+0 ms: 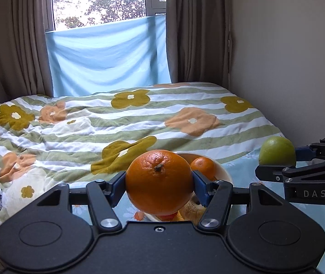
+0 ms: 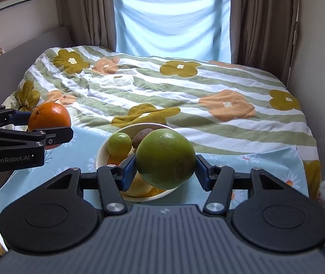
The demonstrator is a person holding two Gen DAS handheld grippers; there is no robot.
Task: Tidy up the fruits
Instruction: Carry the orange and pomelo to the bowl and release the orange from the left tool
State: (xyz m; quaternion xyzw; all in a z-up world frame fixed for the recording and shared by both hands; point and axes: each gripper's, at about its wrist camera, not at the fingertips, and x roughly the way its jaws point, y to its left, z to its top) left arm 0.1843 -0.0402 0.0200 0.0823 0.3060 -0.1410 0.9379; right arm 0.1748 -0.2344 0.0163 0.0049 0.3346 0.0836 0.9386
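- Between the blue pads of our left gripper we hold the orange, clamped on both flanks with its stem end facing up and back toward the camera.
- Just beyond and below that fruit sits the cream bowl, with a small mandarin showing inside it past the right pad.
- Our right gripper is clenched on the big green citrus, both pads pressing its sides, and it hangs over the near half of the bowl.
- From the right gripper, the bowl lies straight ahead and underneath; a small green fruit and a brown one rest at its far side, and yellow fruit lies beneath the held citrus.
- From there, the left gripper sits well off to the left, beside the bowl, not over it.
- We judge the right hand nearer to the bowl.
- Neither round fruit has a long axis to align, so only the direction of the carry matters.
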